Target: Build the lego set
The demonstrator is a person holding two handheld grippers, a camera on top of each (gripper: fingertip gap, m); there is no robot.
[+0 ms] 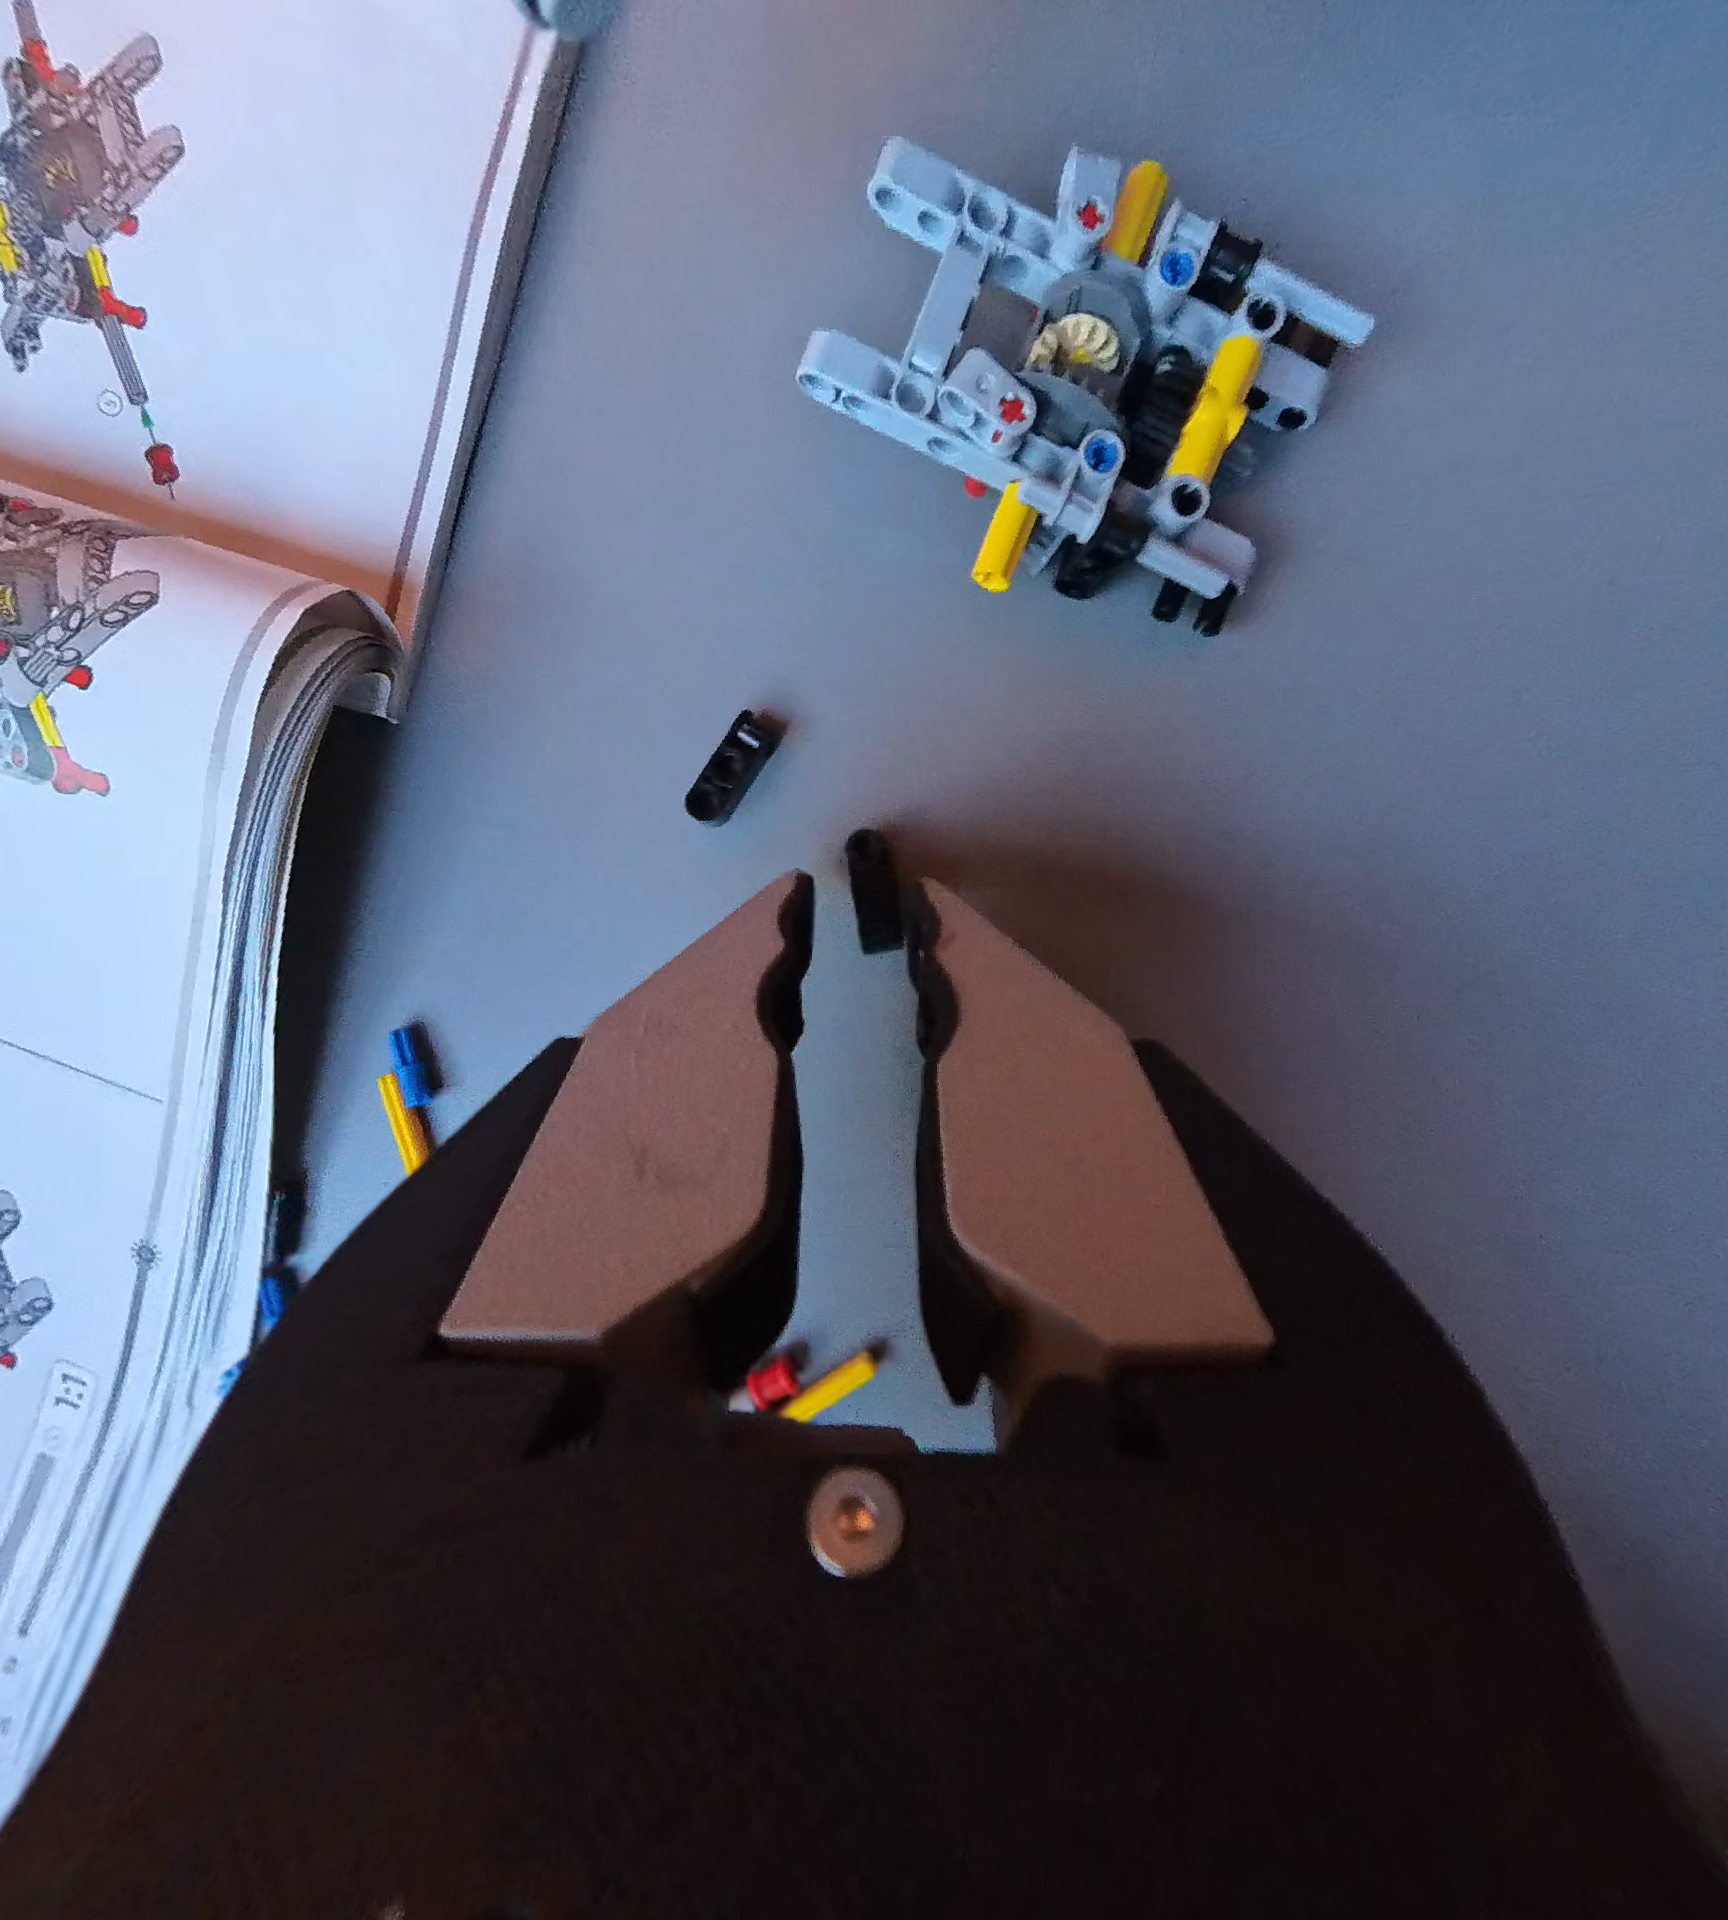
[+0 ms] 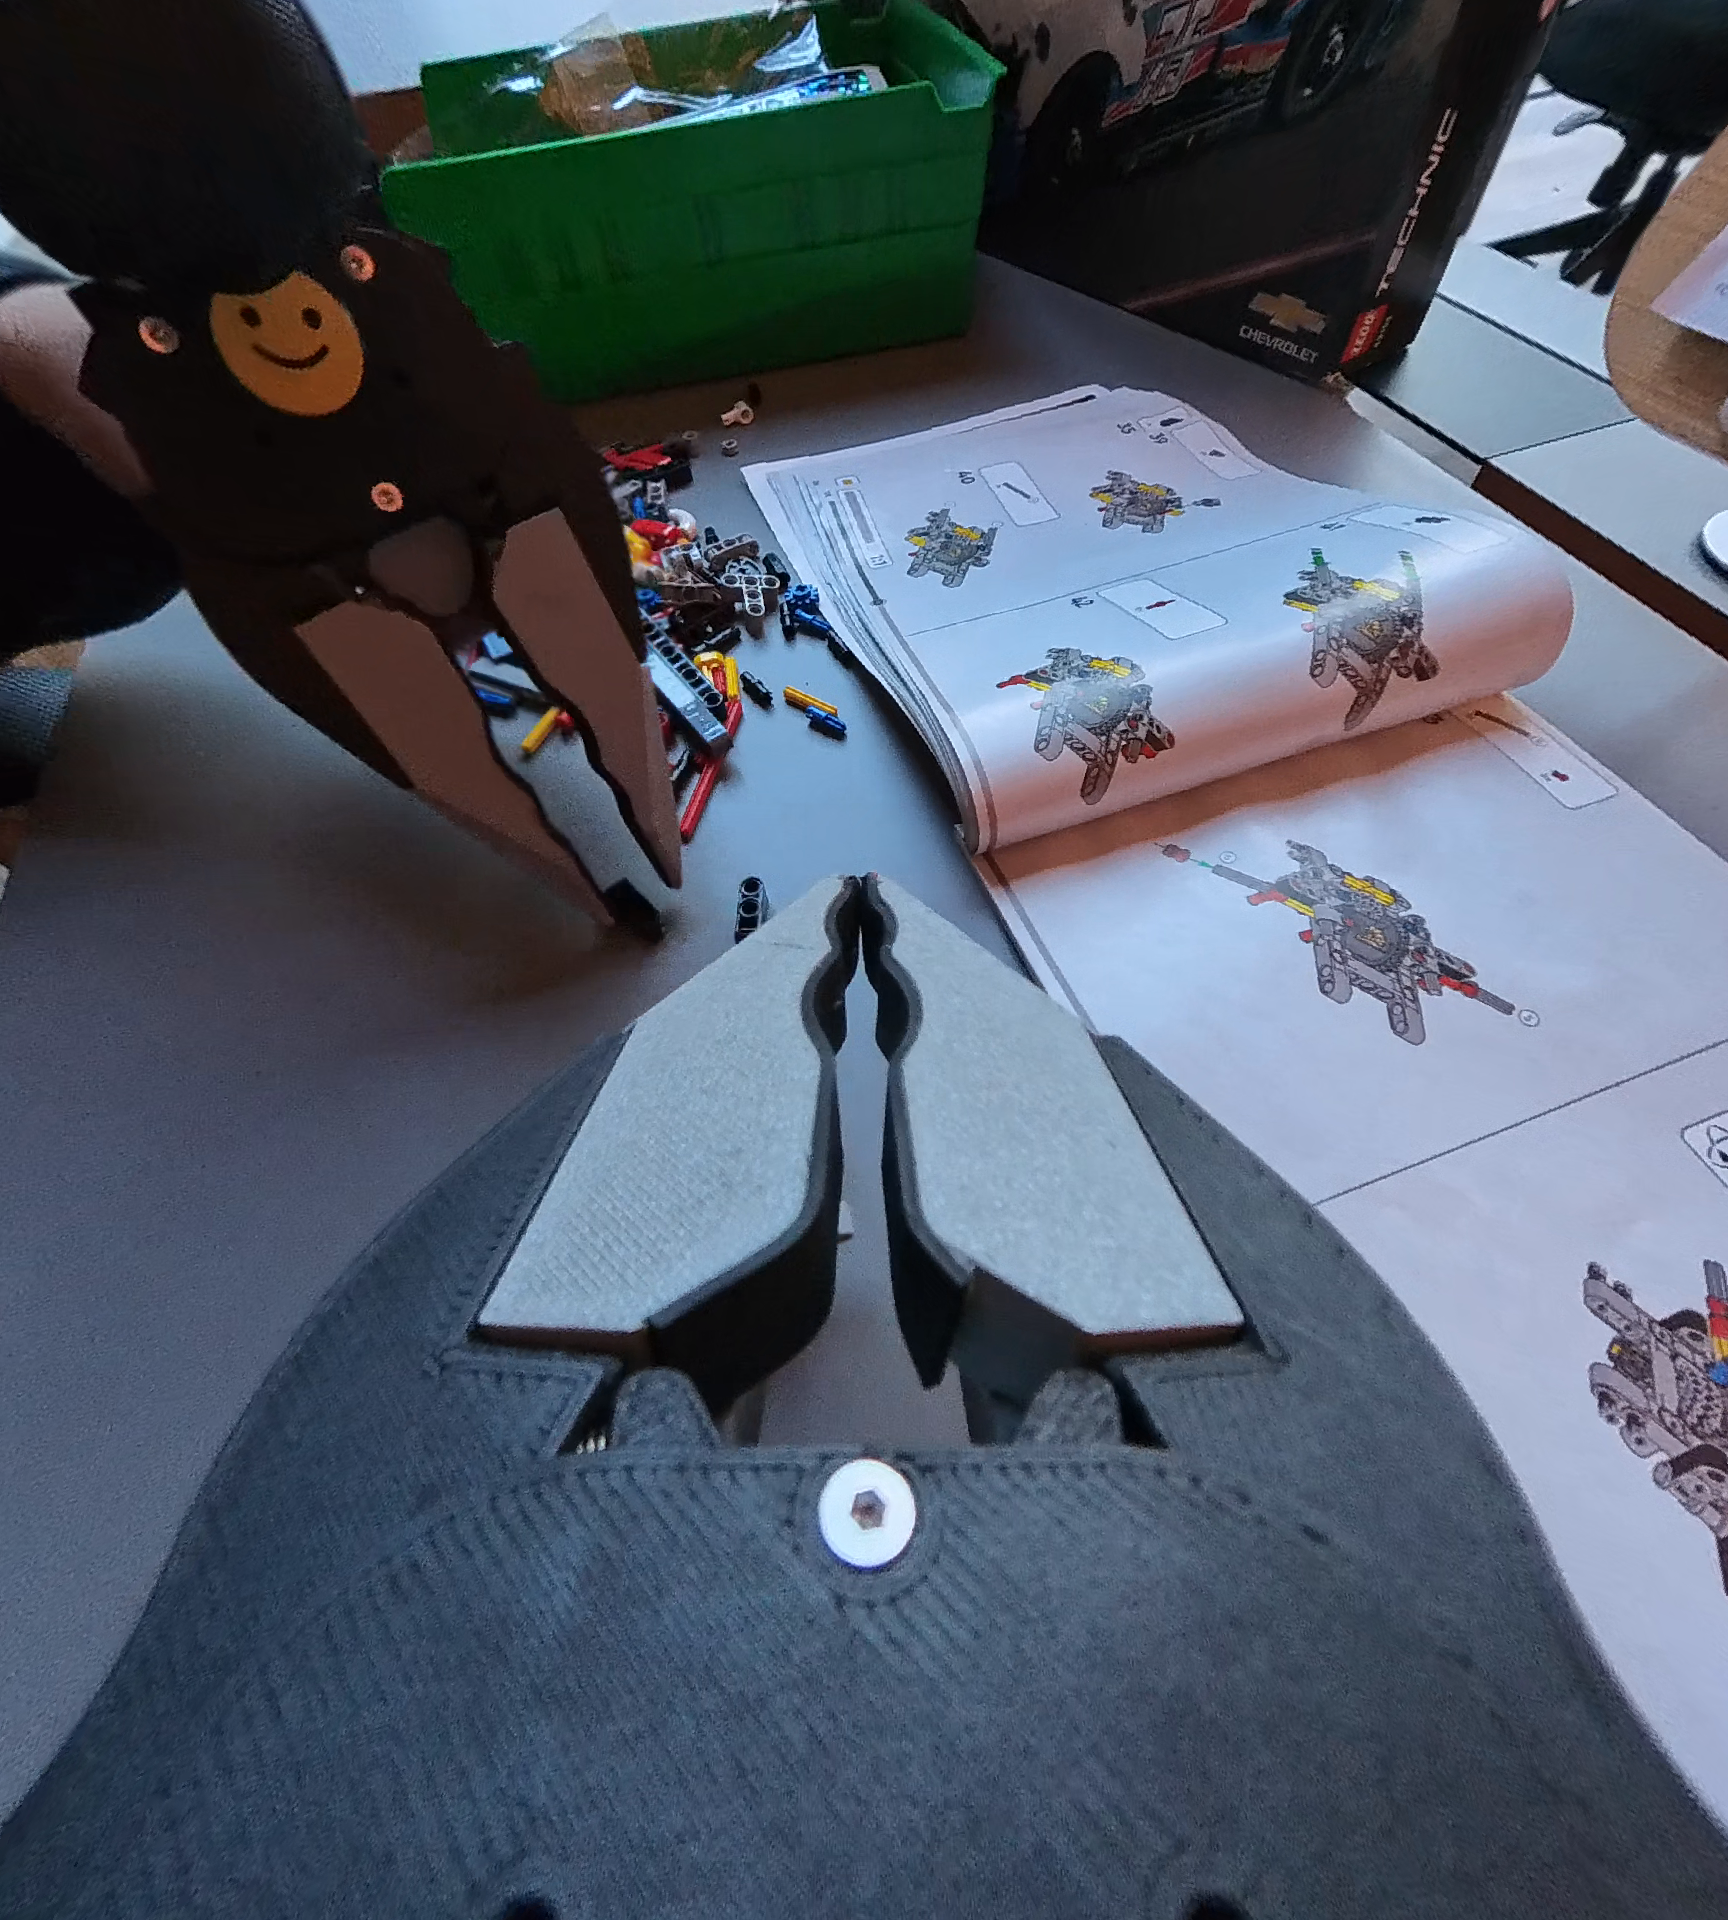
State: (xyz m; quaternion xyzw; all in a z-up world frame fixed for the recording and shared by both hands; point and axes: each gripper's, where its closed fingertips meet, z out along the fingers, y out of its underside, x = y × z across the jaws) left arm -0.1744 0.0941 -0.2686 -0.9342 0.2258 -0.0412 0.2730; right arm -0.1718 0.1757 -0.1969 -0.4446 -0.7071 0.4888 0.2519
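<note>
We see left gripper (image 1: 862,894) jaws parted; small black piece (image 1: 870,891) between tips, against right finger, gap on the left. Second black piece (image 1: 734,767) at 11 o'clock, grey-yellow assembly (image 1: 1078,374) at 1, booklet (image 1: 112,727) at 9.

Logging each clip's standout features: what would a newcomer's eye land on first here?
The left tool, with a smiley disc on its body, stands open around a small black piece on the grey table. Beyond lies a grey-and-yellow brick assembly. The right tool is shut, beside an open instruction booklet.
</note>
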